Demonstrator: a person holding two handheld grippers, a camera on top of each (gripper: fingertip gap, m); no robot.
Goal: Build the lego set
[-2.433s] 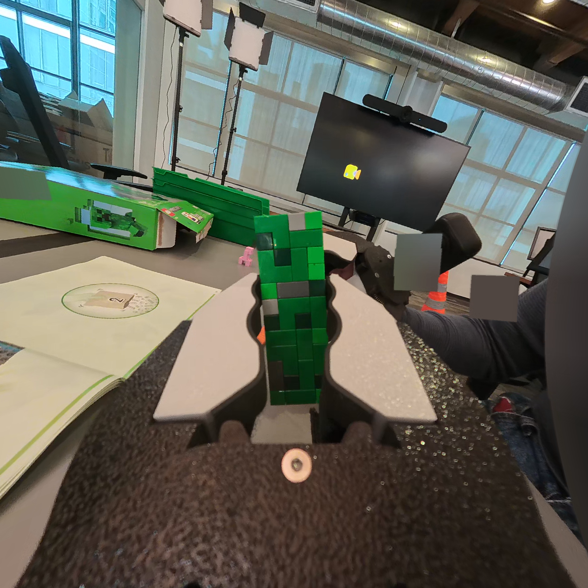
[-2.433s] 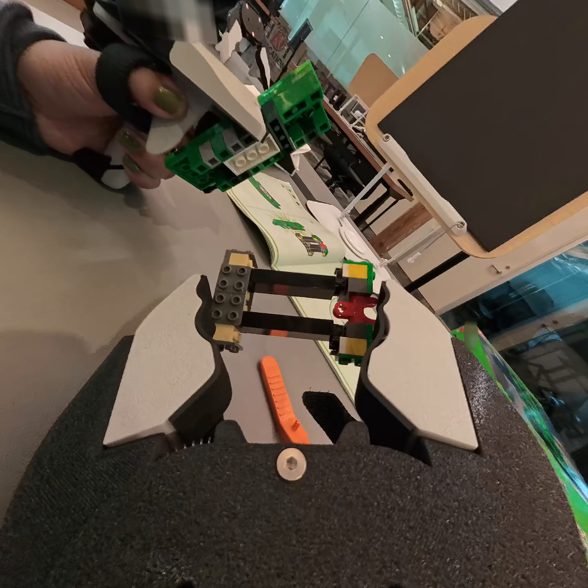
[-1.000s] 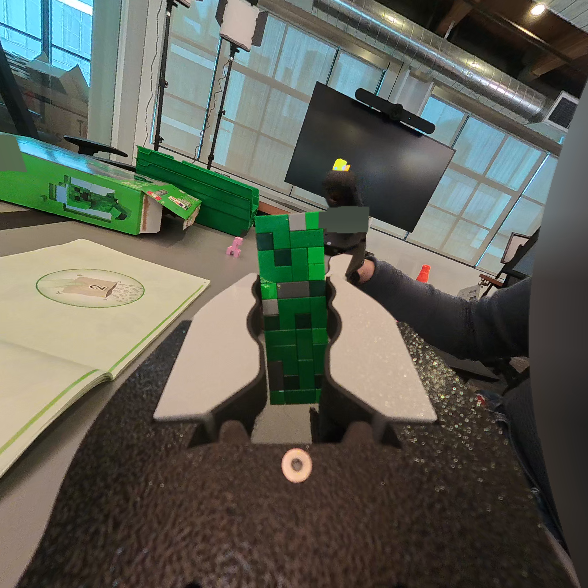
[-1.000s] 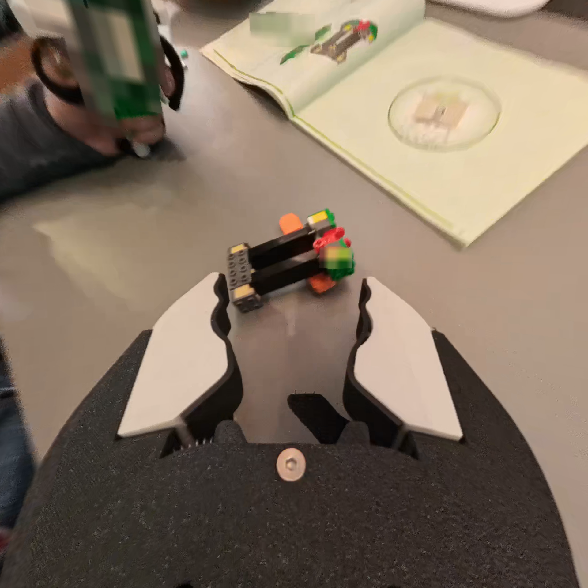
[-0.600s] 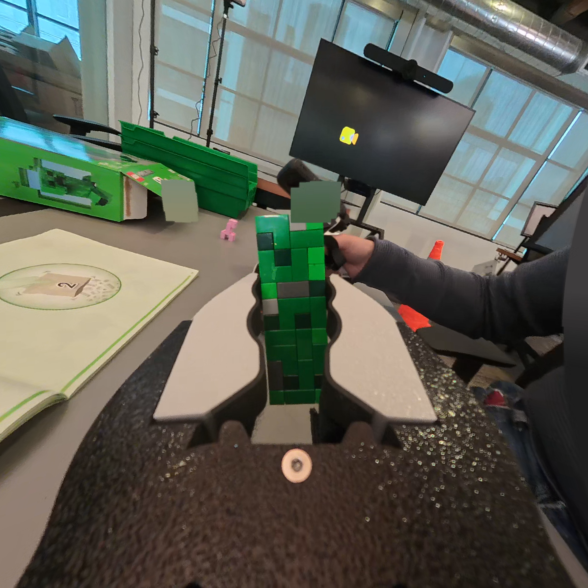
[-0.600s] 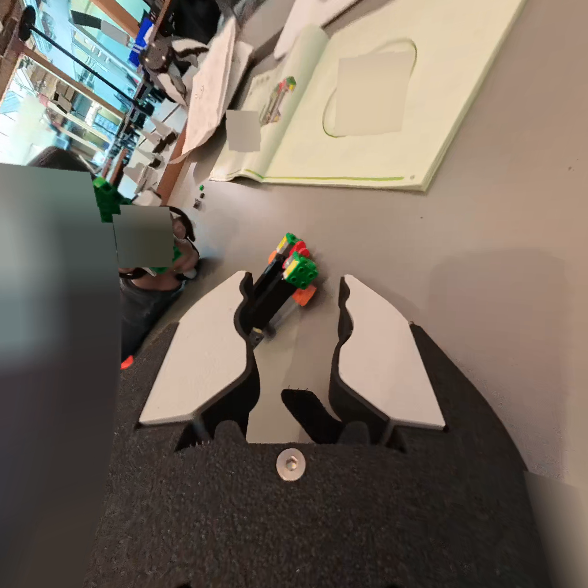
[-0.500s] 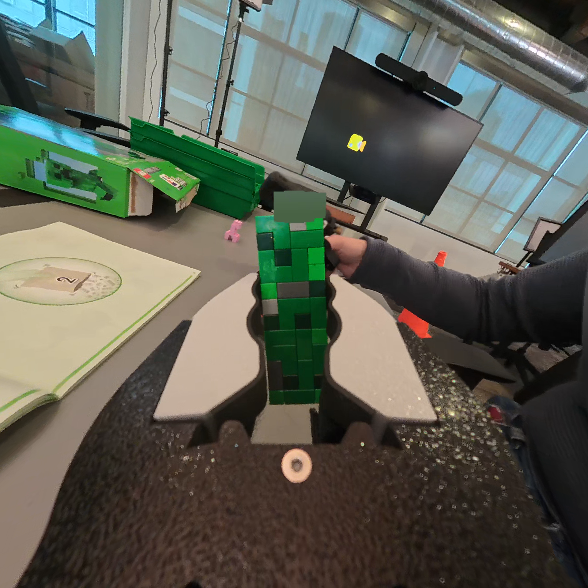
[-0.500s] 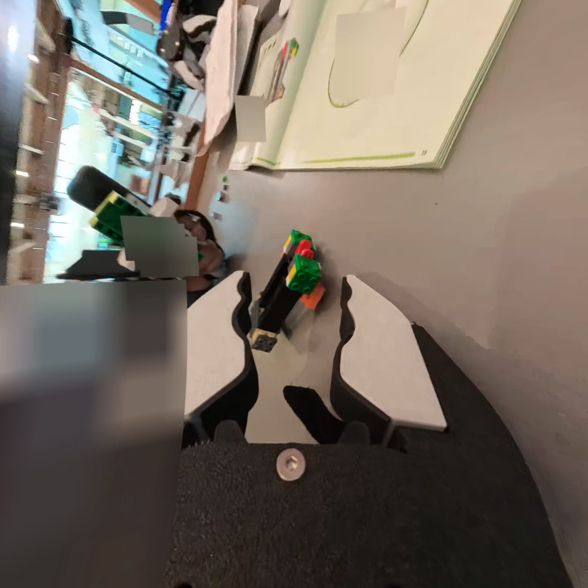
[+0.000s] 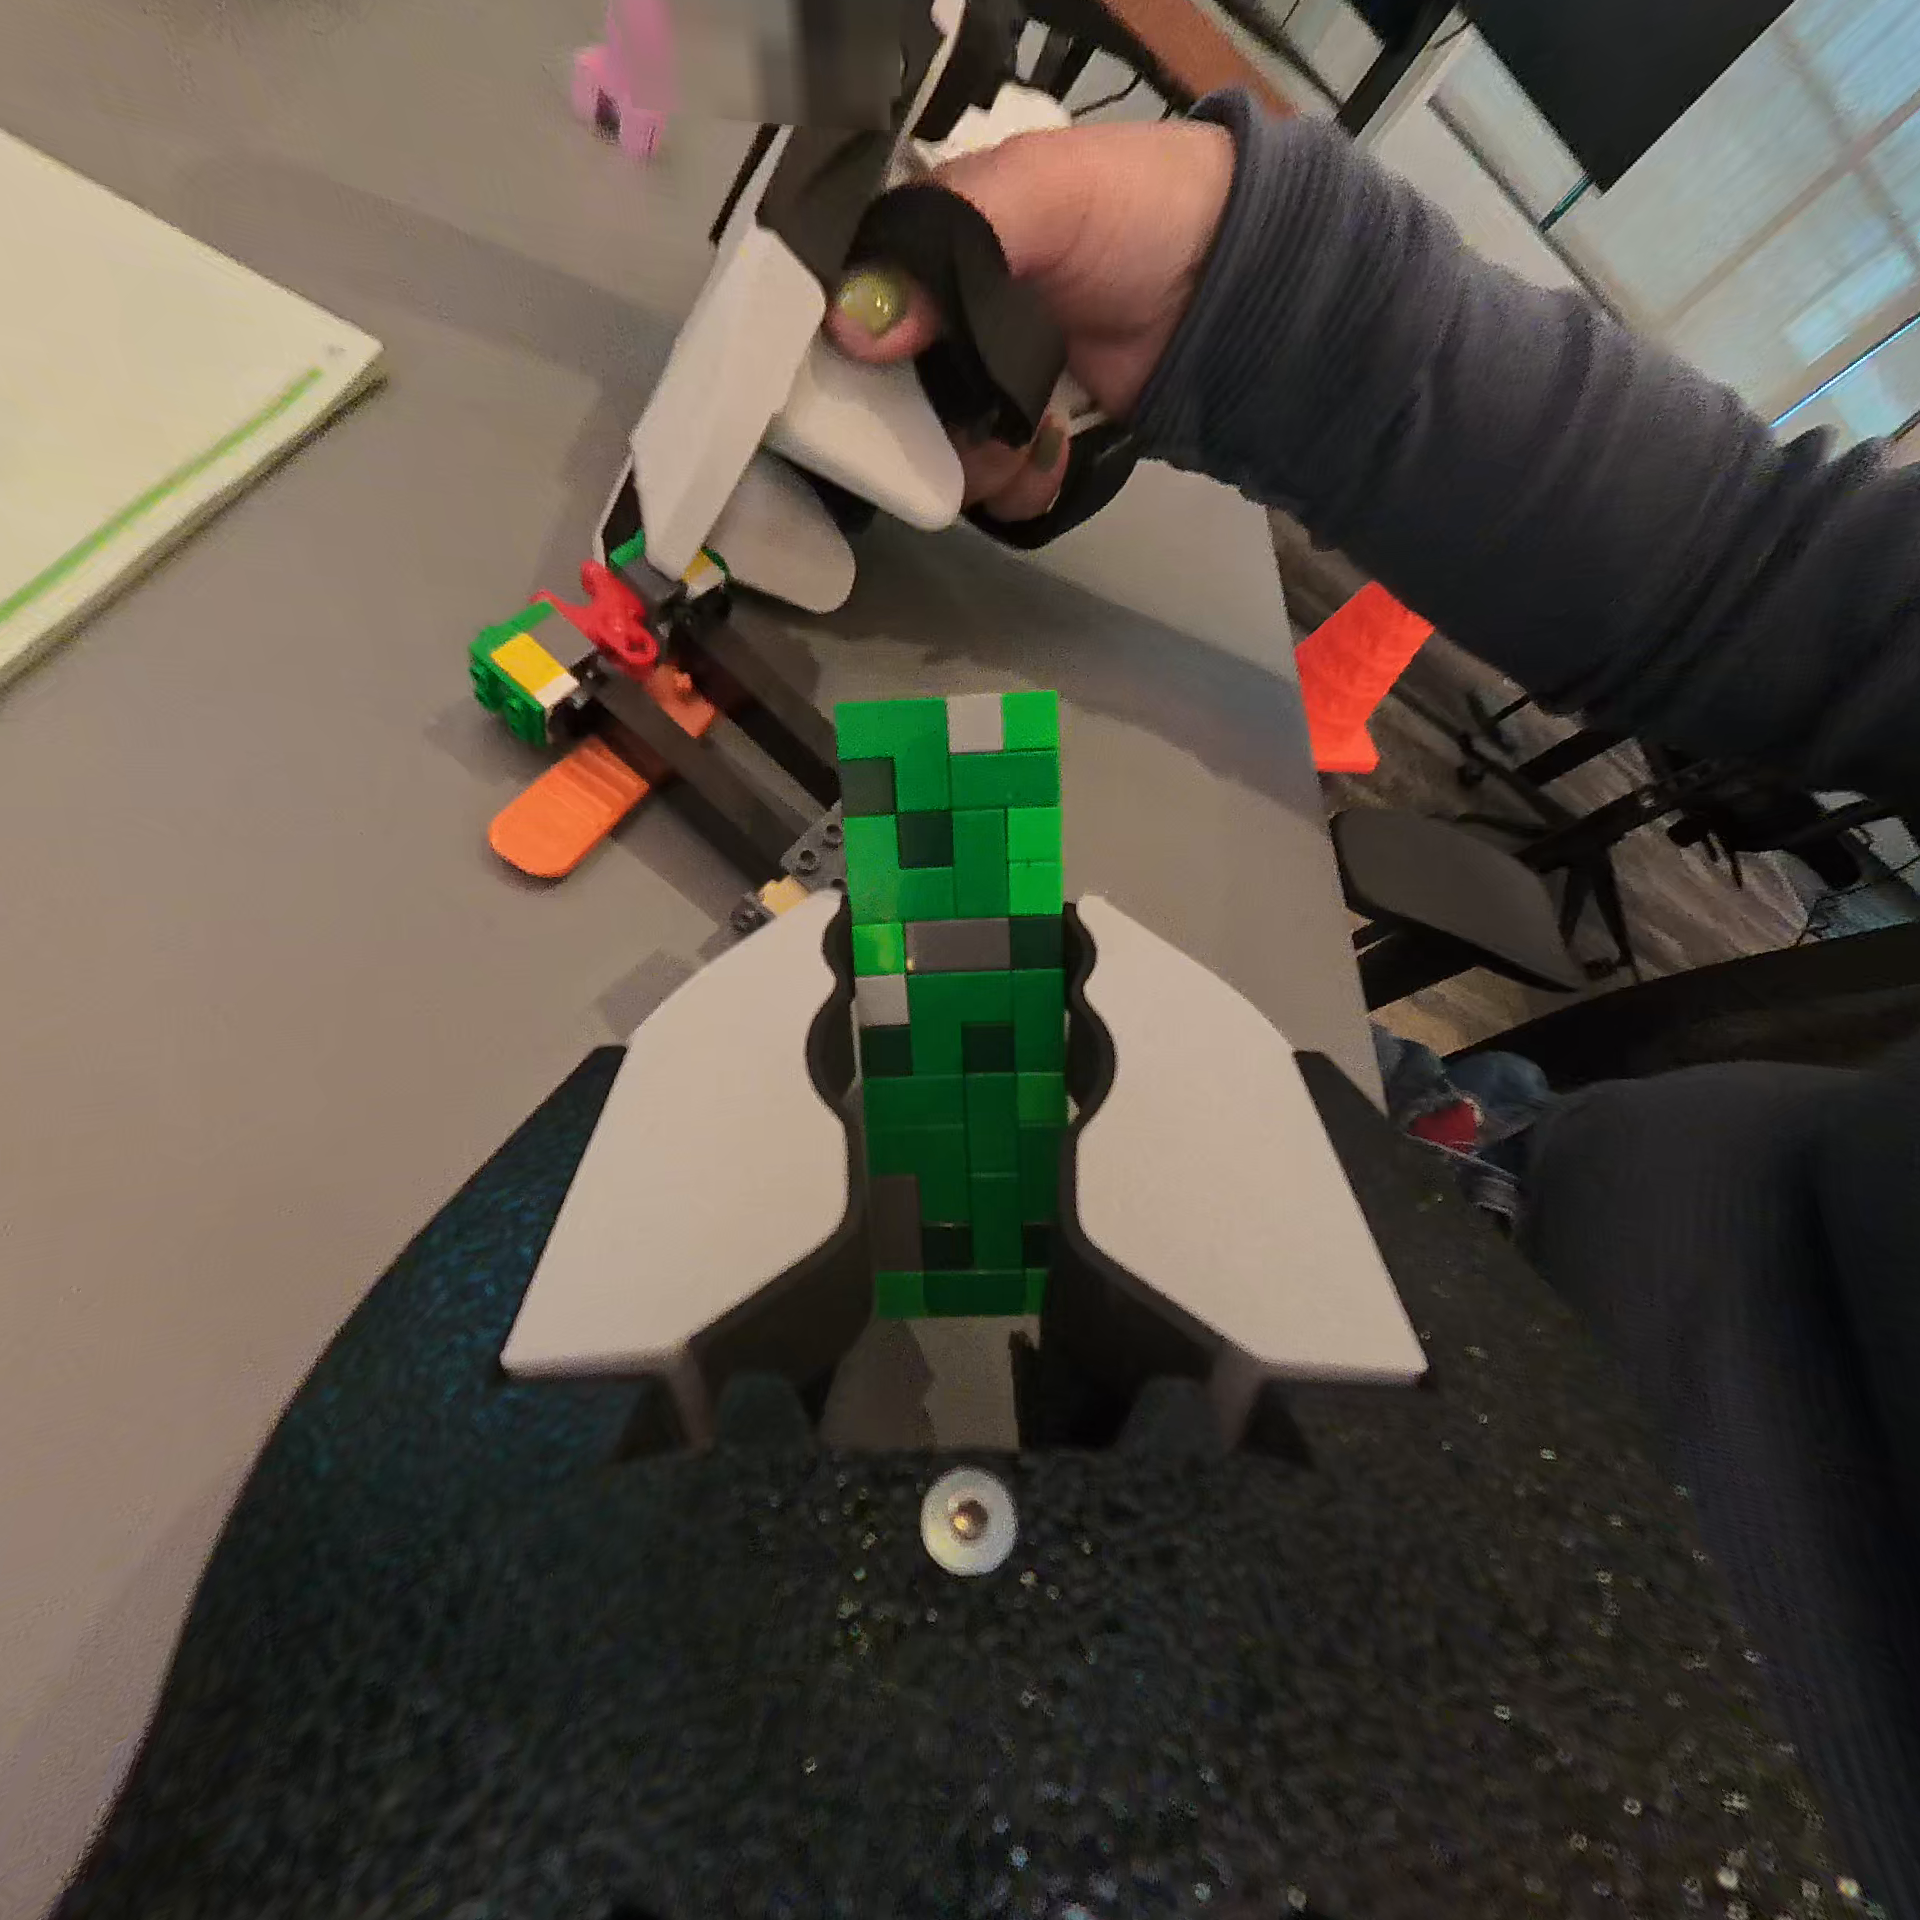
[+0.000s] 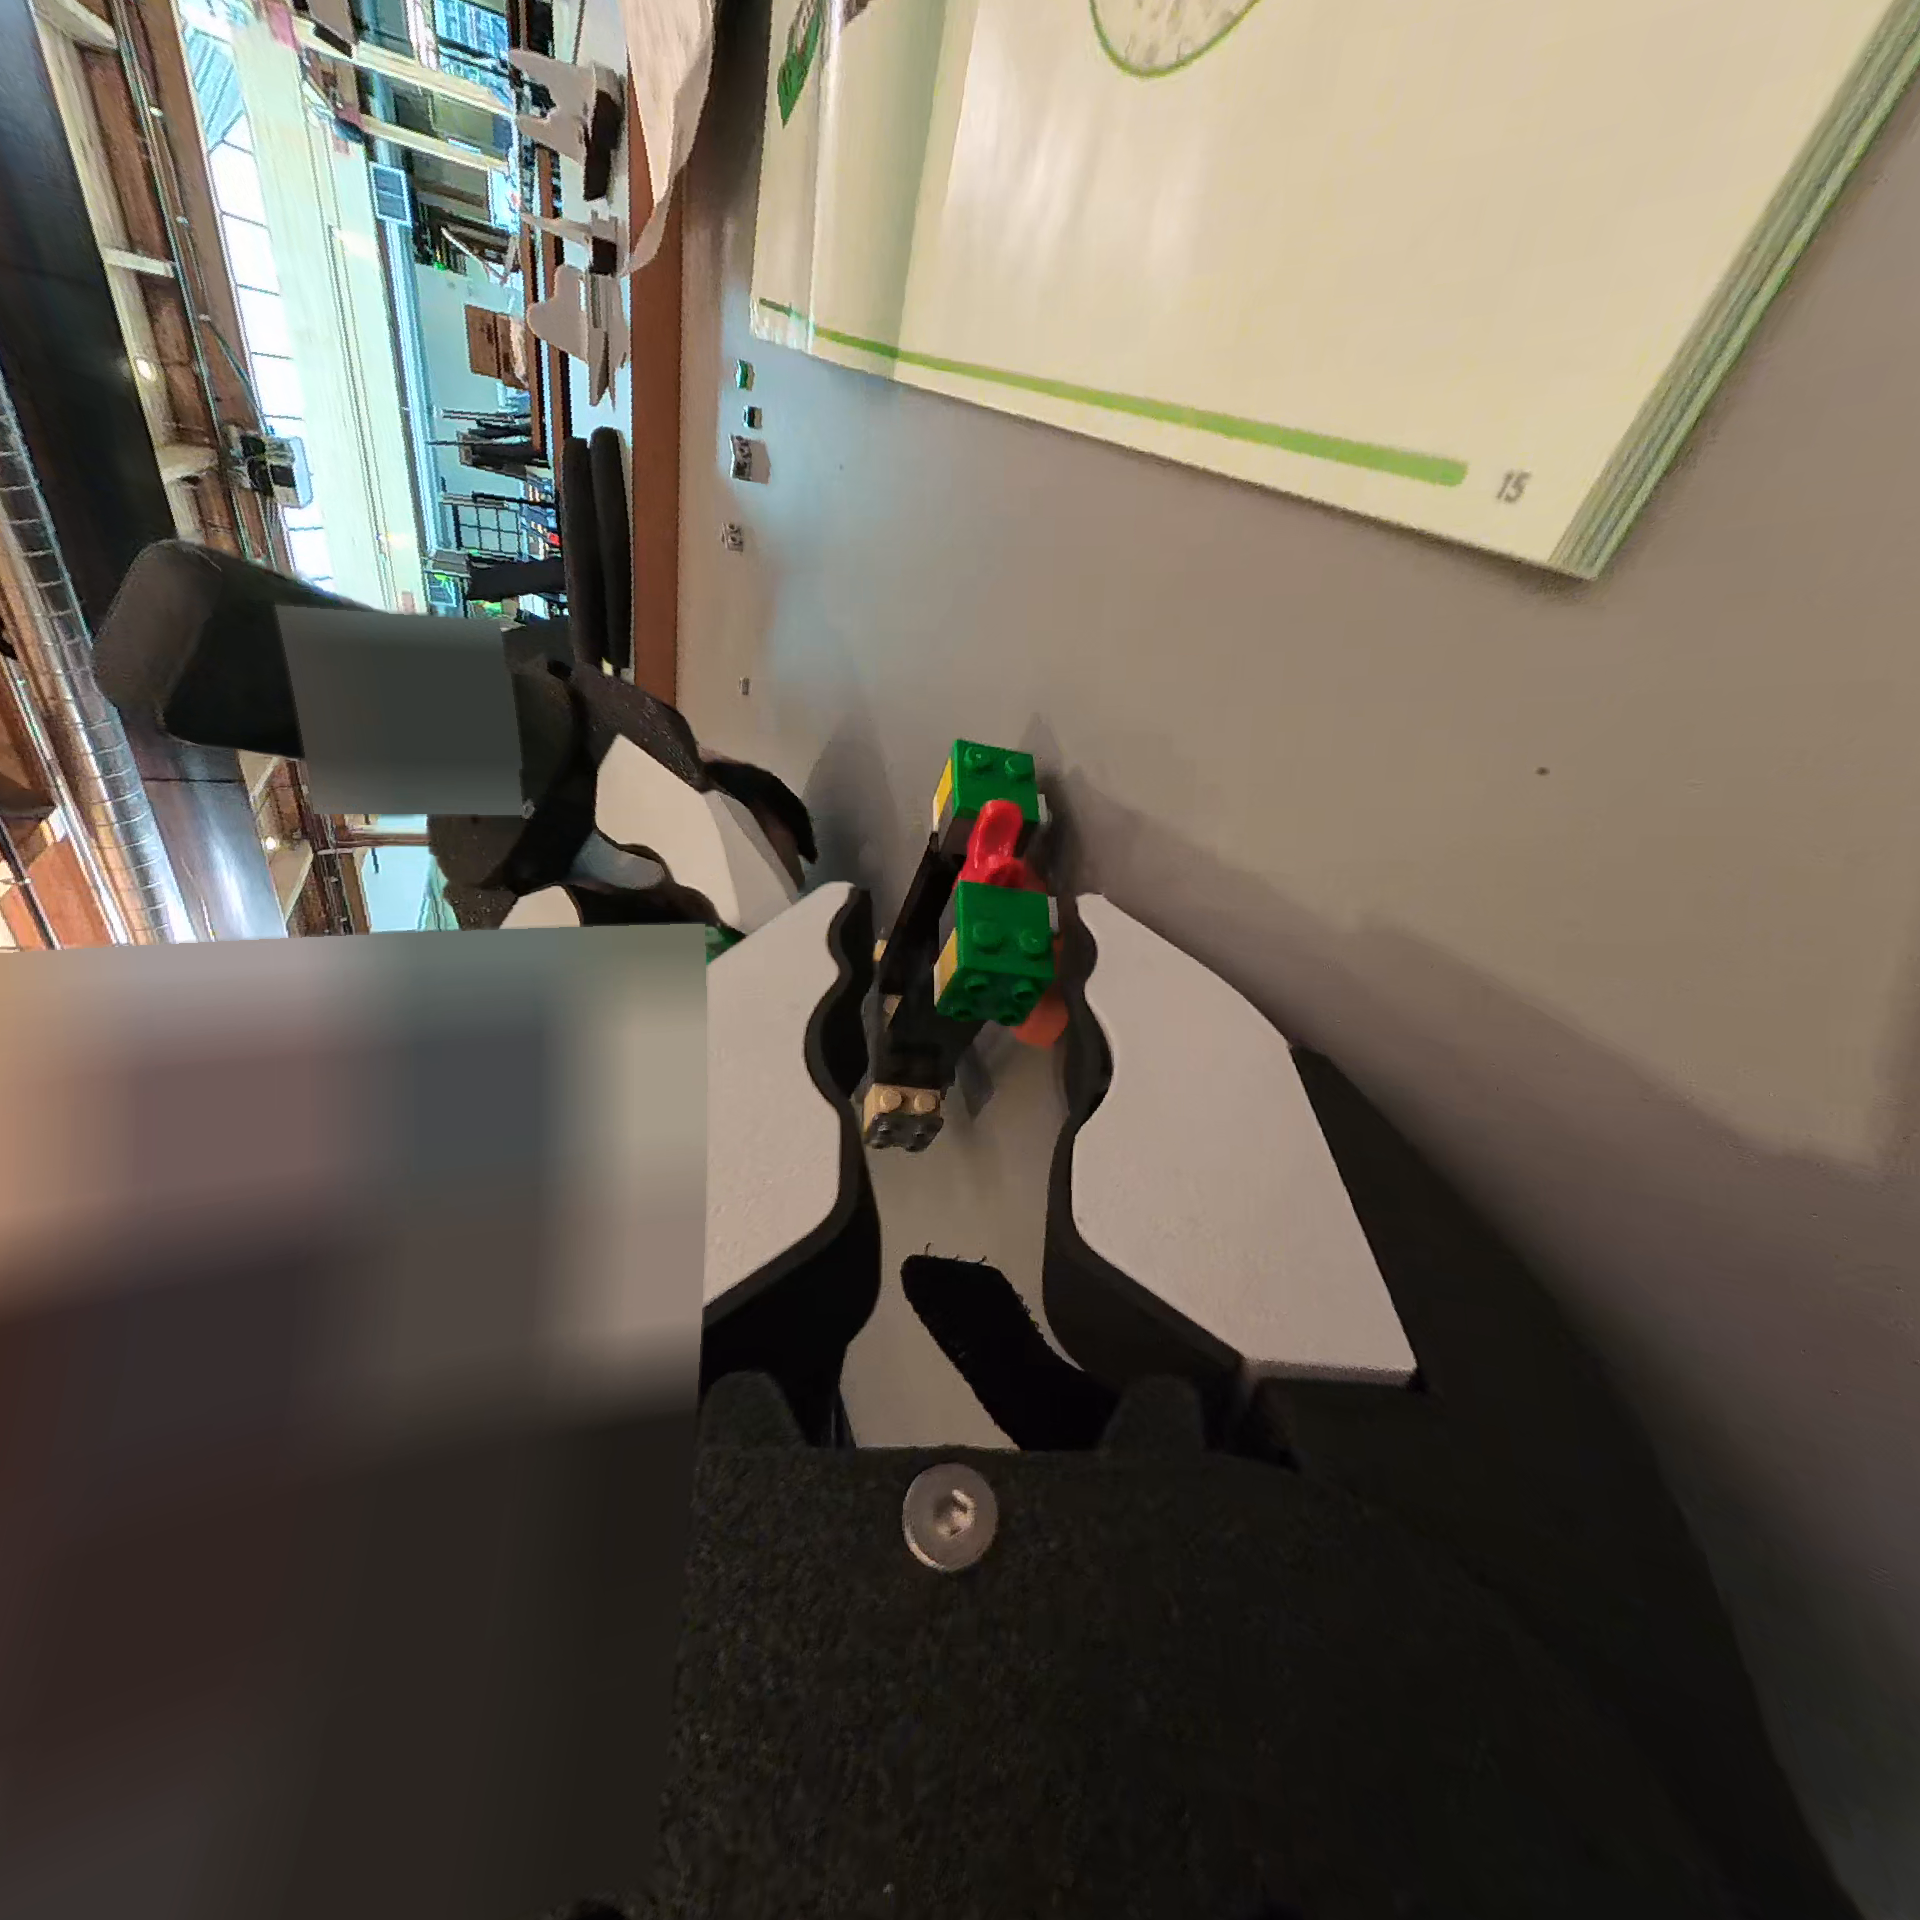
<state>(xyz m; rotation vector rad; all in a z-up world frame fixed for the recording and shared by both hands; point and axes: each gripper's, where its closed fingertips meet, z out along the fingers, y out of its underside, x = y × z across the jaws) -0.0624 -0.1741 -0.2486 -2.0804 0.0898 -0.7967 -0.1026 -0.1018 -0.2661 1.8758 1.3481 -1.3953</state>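
Grey table (image 9: 260, 935) carries everything here, and places below are given from the black lego assembly (image 9: 717, 748) lying on it. Left of that assembly, at the table's far left edge of the left wrist view, lies an open instruction booklet (image 9: 135, 416). An orange flat piece (image 9: 566, 816) sticks out from the assembly's left side, and green-and-yellow blocks (image 9: 520, 675) with a red clip (image 9: 613, 618) sit at its far end. Beyond the assembly, blurred, stands a small pink figure (image 9: 623, 73).

Just right of the assembly, near its tan-studded end, the left gripper (image 9: 961, 971) is clamped on a tall green brick column (image 9: 956, 997), which stands upright between its jaws and rises above them.

Above the assembly's far end, the right gripper (image 9: 727, 561) comes down tilted, held by a hand (image 9: 1049, 270) in a dark sleeve. In the right wrist view the right gripper (image 10: 961, 997) has its jaws apart on either side of the assembly (image 10: 914, 997), a green block (image 10: 992, 951) lying between them close to the right jaw; whether either jaw touches is unclear. Right of the table edge lies an orange cone (image 9: 1351, 675) on the floor.
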